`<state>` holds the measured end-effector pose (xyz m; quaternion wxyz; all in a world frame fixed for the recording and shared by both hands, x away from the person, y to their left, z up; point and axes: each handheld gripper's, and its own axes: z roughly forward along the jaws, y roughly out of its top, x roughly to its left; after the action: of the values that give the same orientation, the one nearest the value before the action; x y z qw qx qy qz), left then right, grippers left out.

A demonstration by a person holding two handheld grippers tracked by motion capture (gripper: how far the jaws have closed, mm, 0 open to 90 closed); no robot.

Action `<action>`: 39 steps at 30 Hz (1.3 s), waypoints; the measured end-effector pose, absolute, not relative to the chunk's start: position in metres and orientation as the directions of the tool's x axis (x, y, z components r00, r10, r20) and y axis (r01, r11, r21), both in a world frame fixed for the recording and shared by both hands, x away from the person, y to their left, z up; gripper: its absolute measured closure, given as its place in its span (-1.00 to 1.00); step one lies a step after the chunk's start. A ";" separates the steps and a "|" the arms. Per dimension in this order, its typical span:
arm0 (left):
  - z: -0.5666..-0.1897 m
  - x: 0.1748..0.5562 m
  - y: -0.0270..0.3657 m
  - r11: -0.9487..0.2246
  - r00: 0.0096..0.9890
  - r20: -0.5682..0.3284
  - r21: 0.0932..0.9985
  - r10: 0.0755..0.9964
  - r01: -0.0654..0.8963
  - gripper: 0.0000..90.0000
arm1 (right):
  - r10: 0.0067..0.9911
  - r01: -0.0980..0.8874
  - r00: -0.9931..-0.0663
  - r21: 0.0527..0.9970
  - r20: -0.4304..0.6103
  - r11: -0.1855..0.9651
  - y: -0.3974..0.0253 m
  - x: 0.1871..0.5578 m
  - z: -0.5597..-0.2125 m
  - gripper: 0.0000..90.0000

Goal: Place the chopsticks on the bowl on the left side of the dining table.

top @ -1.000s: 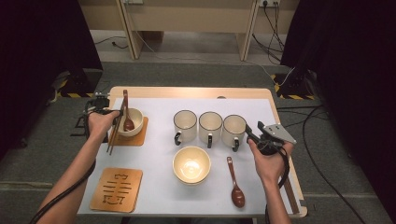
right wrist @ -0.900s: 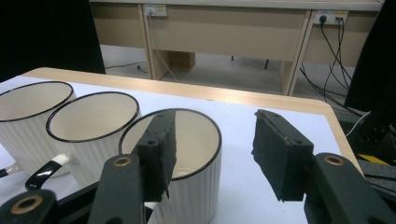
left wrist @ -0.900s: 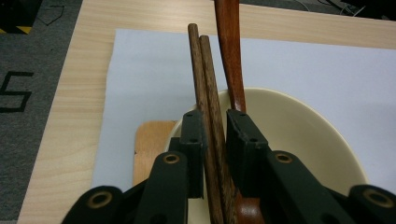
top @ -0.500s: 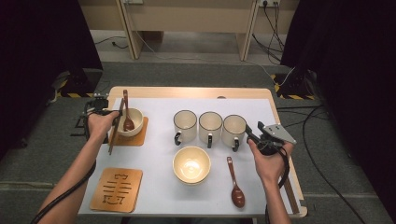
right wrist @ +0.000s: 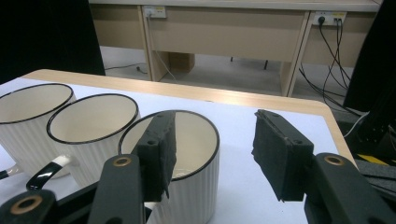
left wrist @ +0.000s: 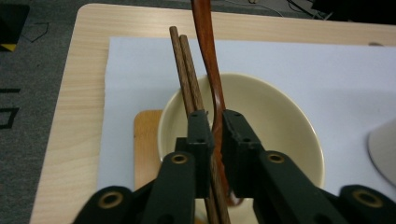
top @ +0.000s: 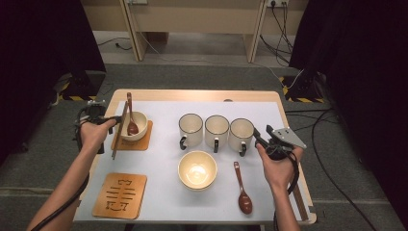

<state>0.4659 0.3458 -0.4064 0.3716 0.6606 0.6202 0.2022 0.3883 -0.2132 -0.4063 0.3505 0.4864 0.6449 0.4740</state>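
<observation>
Wooden chopsticks: my left gripper is pinching them, now tilting slightly over bowl.
Right gripper: spread, idling at 3 o'clock of mugs.

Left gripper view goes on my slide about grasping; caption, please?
Left gripper shut on wooden chopsticks above a cream bowl holding a spoon.

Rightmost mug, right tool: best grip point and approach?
Take the rightmost mug by its rim wall on the side away from the neighbouring mug, one jaw inside and one outside. The right tool is open beside it already. The handle points toward the person, so that far-right wall looks free. Come from the right and slightly above; the upright, open top should let a jaw drop in.
</observation>
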 end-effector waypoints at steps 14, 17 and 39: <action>-0.422 0.421 0.364 -0.051 0.219 -0.143 0.720 0.965 0.692 0.98 | 0.961 0.292 -0.277 0.954 0.013 0.071 -0.214 0.387 -0.404 0.10; -0.427 0.417 0.362 -0.073 0.243 -0.138 0.715 0.960 0.695 0.98 | 0.961 0.291 -0.278 0.954 0.010 0.074 -0.214 0.387 -0.405 0.10; -0.429 0.419 0.336 -0.145 0.326 -0.121 0.717 0.937 0.682 0.98 | 0.961 0.288 -0.275 0.955 0.014 0.069 -0.214 0.387 -0.404 0.10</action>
<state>0.4194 0.3360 -0.4294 0.3518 0.7344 0.5513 0.1816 0.3870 -0.2139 -0.4045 0.3528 0.4879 0.6404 0.4769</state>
